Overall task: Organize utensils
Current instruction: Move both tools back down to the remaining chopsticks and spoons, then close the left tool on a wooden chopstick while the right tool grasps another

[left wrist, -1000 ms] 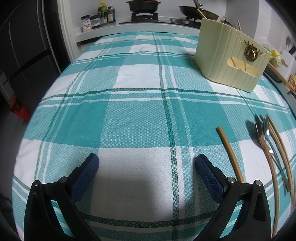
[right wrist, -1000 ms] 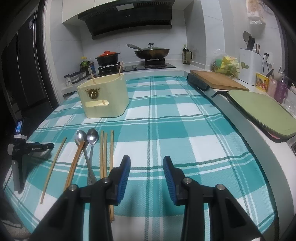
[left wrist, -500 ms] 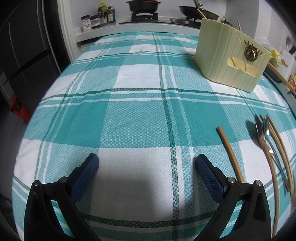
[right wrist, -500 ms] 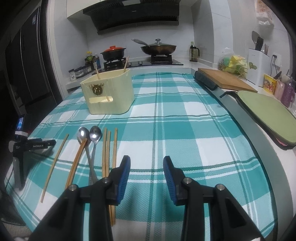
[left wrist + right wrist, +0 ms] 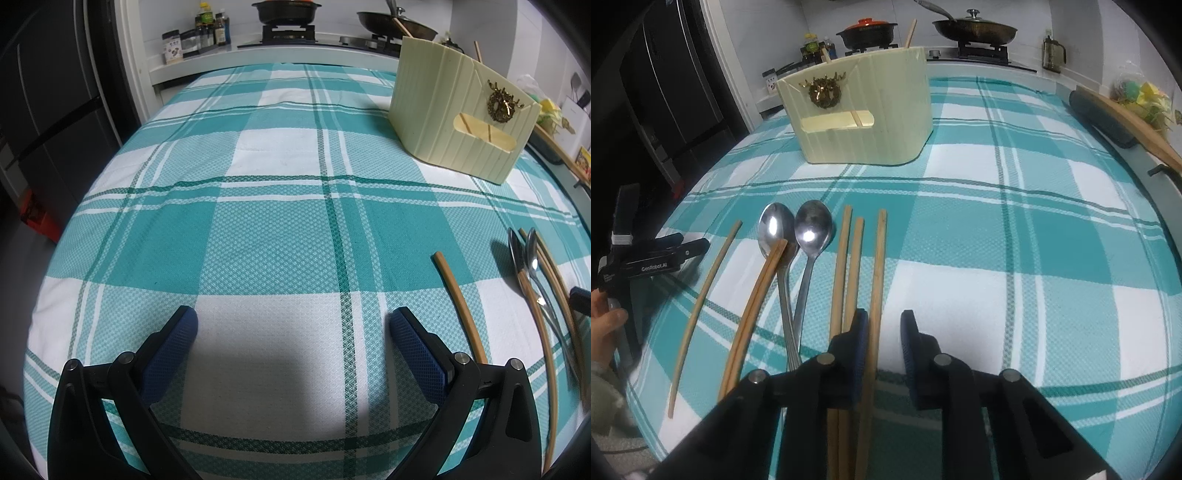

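Note:
Two steel spoons [image 5: 809,236] and several wooden chopsticks [image 5: 877,280] lie side by side on the teal plaid tablecloth [image 5: 1015,240]. A cream utensil holder [image 5: 860,110] with a gold ornament stands behind them and holds a few sticks. My right gripper [image 5: 884,330] is open and low over the cloth; the rightmost chopstick lies between its jaws, by the left pad. My left gripper [image 5: 293,325] is wide open and empty over bare cloth, left of a lone chopstick [image 5: 460,306]. The holder [image 5: 458,114] and spoons [image 5: 528,266] also show in the left wrist view.
A stove with a red-lidded pot [image 5: 868,31] and a wok [image 5: 975,29] stands at the back. A wooden cutting board [image 5: 1126,118] lies along the right counter edge. A dark fridge [image 5: 672,92] is on the left, beyond the table edge.
My right gripper has moved forward, left and down, so the rightmost chopstick now lies between its jaws. The left gripper has not moved.

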The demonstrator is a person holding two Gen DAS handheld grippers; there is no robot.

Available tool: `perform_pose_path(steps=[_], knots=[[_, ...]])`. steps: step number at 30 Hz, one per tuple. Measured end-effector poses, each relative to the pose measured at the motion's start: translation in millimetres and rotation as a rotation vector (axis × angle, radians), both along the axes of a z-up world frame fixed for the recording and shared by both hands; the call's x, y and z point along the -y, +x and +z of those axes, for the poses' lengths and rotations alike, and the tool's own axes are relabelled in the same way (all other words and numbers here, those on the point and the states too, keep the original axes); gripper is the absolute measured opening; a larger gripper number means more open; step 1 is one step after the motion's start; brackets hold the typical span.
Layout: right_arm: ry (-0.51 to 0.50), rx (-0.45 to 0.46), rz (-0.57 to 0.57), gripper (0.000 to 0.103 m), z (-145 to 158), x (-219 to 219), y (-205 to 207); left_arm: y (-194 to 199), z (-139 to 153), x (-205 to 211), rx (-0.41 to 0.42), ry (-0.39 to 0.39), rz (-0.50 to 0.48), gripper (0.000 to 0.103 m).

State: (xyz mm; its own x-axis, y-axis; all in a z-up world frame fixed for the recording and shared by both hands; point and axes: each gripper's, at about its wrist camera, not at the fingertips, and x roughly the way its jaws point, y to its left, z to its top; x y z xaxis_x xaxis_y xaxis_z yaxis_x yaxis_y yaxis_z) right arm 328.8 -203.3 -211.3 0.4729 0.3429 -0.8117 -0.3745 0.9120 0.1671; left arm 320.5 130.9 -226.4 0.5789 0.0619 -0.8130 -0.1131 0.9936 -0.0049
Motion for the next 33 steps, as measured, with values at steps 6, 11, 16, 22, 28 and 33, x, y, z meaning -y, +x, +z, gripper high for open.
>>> perform_pose_path(steps=[6, 11, 16, 22, 28, 33], knots=[[-0.057, -0.013, 0.05, 0.012, -1.5, -19.5, 14.9, -5.3, 1.1, 0.4, -0.018, -0.008, 0.0, 0.103], [-0.116, 0.012, 0.063, 0.012, -1.4, -27.3, 15.0, -35.8, 8.9, 5.9, -0.002, -0.095, 0.041, 0.103], [-0.146, 0.044, 0.072, 0.012, -1.8, -31.3, 11.3, -48.2, 17.5, 34.6, 0.009, -0.153, 0.038, 0.103], [-0.158, 0.061, 0.086, 0.012, -2.2, -30.9, 8.1, -34.7, 13.5, 76.3, -0.014, -0.028, -0.002, 0.103], [-0.174, 0.064, 0.091, 0.012, -1.7, -26.2, 8.1, -30.4, 5.1, 76.9, -0.036, 0.019, 0.008, 0.103], [-0.183, 0.055, 0.11, 0.013, -1.5, -26.0, 10.2, -23.9, 4.8, 66.3, -0.052, -0.004, 0.004, 0.103]])
